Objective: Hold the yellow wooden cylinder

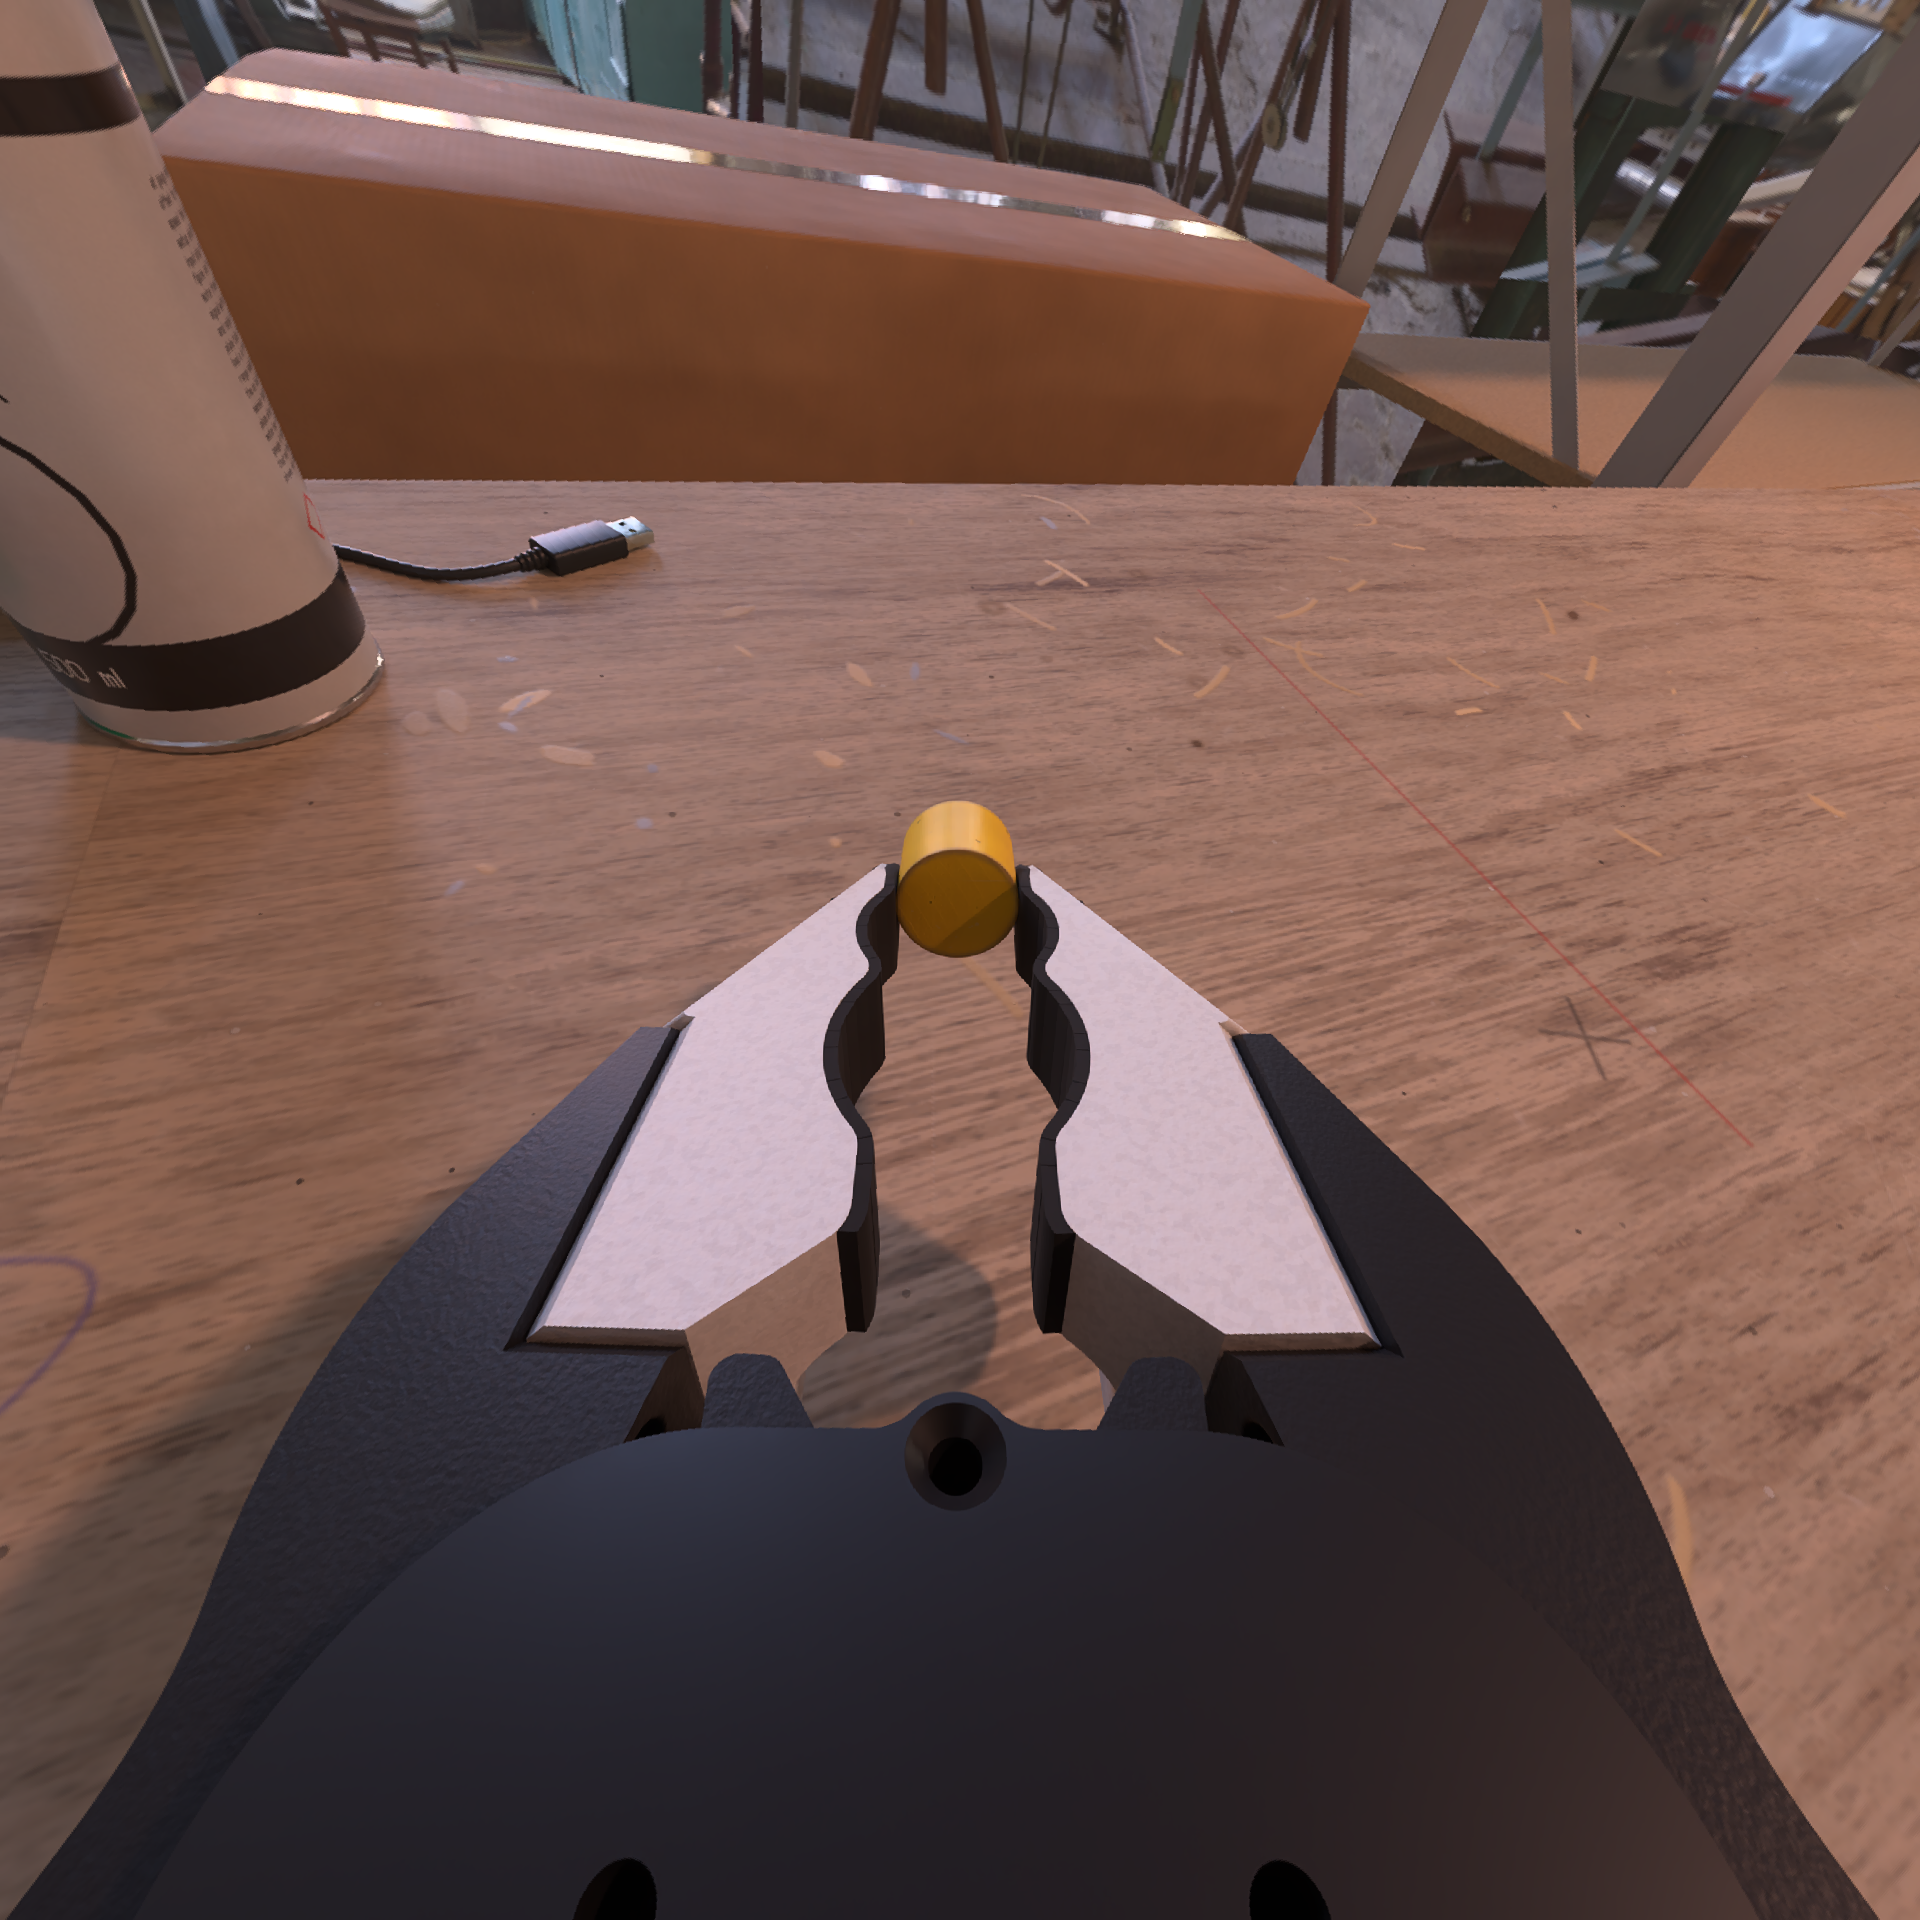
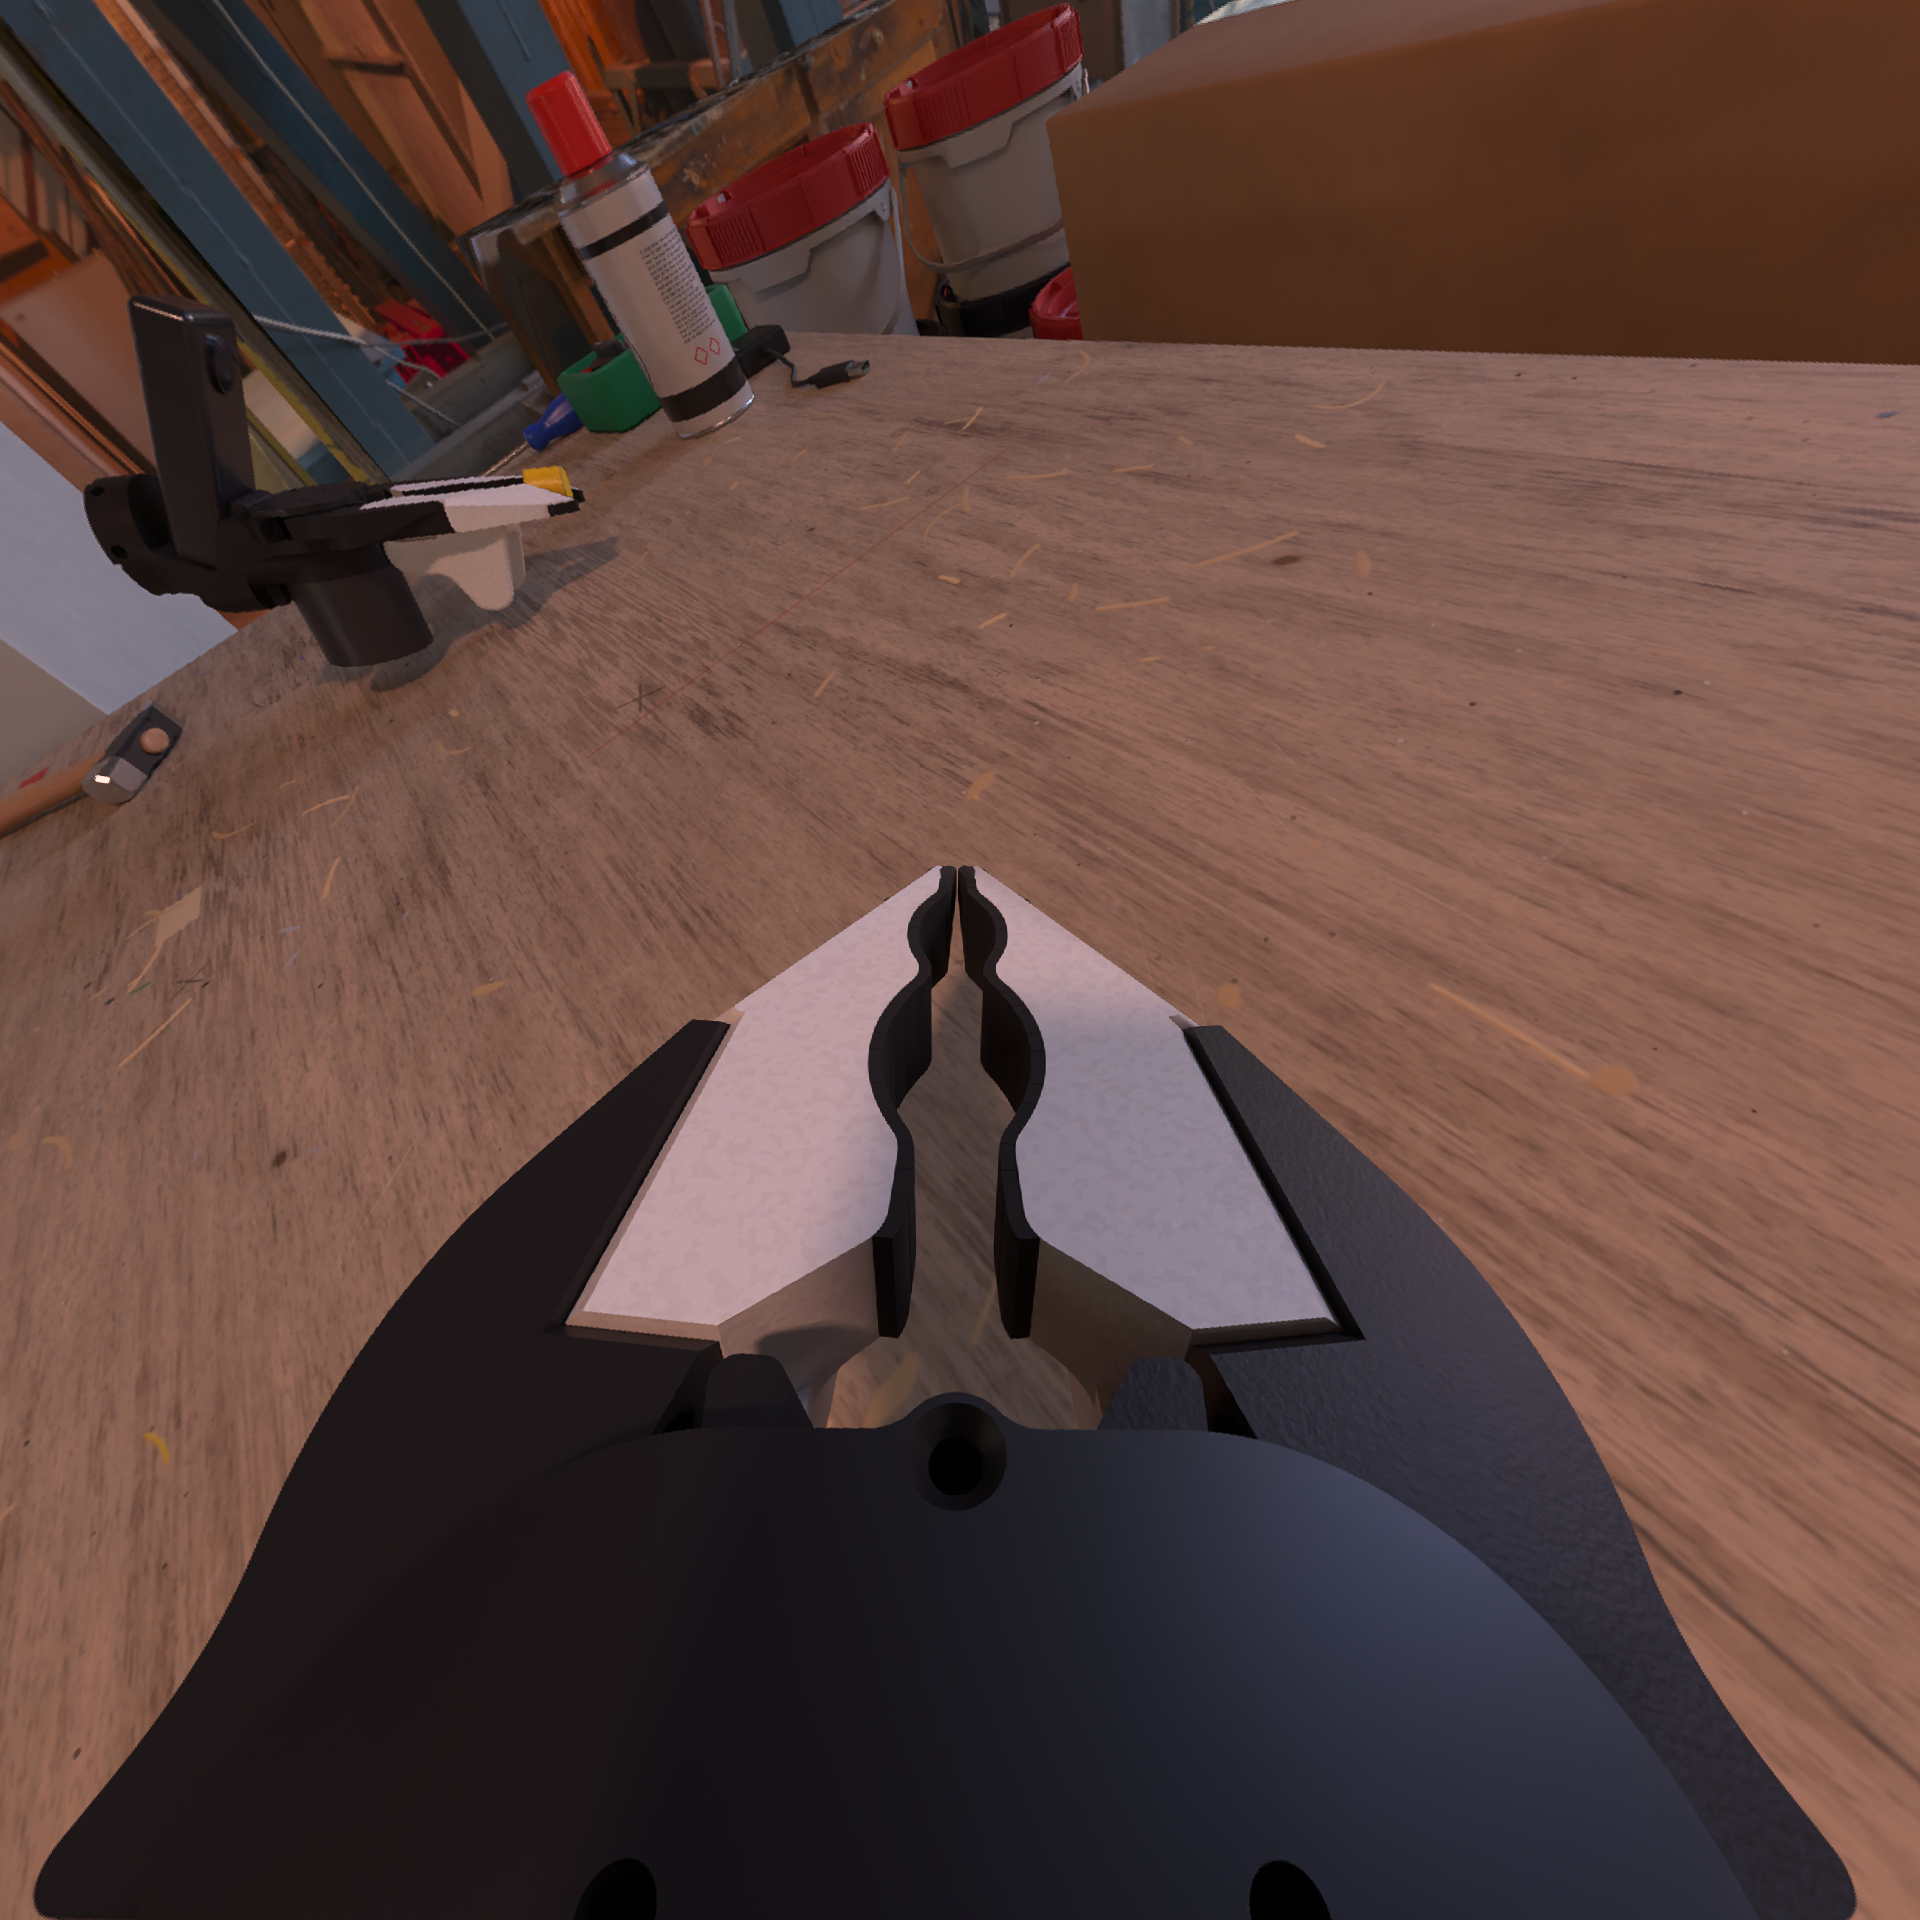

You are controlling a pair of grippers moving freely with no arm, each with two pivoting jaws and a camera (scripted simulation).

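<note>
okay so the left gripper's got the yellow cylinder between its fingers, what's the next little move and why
Probably just keep the left gripper shut and steady, perhaps easing it up slightly. The yellow wooden cylinder sits only at the very tips of its fingers, so any quick motion could let it slip. The right wrist view shows the cylinder above the table. The right gripper is shut, empty and far off.

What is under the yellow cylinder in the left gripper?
Under the cylinder, pinched at the left gripper fingertips, is bare wooden table. The right wrist view shows it held above the tabletop. The spot directly beneath is covered by the cylinder itself.
</note>
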